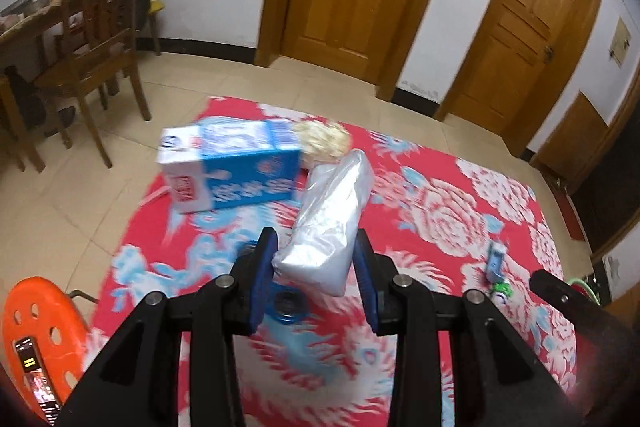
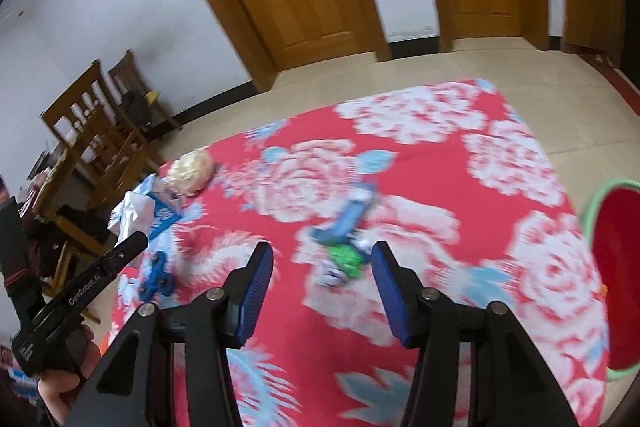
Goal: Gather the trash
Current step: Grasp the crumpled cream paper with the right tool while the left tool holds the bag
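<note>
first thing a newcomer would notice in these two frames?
Probably the loud red floral blanket spread over the tiled floor, with trash scattered on it. Next, the left gripper, clamped on a silvery plastic bag, with a blue and white carton lying behind. In the right wrist view, the right gripper is open above crumpled blue and green wrappers, and a red bin sits at the right edge.

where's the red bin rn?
Right wrist view, far right edge: the red bin with a green rim sits by the floral cloth, right of the right gripper.

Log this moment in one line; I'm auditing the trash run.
left gripper: shut on crumpled clear plastic bag | right gripper: open, empty | red bin, green rim: right of floral cloth
</note>
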Demonstrator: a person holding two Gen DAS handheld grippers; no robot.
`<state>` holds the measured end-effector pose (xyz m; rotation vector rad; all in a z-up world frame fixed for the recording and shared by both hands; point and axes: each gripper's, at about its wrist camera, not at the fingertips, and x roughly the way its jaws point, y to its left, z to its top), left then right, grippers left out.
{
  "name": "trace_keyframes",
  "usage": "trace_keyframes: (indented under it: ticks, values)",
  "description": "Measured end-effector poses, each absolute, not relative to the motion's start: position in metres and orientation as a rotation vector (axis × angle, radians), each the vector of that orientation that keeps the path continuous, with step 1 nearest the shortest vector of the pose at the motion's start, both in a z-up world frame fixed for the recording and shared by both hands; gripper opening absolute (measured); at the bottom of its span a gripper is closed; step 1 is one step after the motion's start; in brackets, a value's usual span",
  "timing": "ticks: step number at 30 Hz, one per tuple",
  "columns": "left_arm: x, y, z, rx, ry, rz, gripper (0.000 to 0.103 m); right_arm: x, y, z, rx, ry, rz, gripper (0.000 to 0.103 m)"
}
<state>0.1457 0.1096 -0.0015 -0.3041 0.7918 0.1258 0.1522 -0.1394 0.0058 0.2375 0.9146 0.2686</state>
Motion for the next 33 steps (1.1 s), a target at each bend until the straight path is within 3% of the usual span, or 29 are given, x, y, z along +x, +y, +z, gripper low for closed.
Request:
trace_keyframes:
  ticks: [16, 20, 33]
  values:
    - [0.144, 0.202, 0.001, -0.359, 0.752, 0.279, 0.038, 0.209, -0.026, -0.003, 0.222, 0.939, 0.384, 0.06]
    - [0.146, 0.214, -0.002, -0.382, 0.744, 0.286, 0.038, 0.226, -0.007, -0.004, 0.227, 0.932, 0.385, 0.067]
    - [0.15, 0.226, -0.012, -0.419, 0.745, 0.299, 0.038, 0.286, 0.036, -0.019, 0.274, 0.975, 0.352, 0.068]
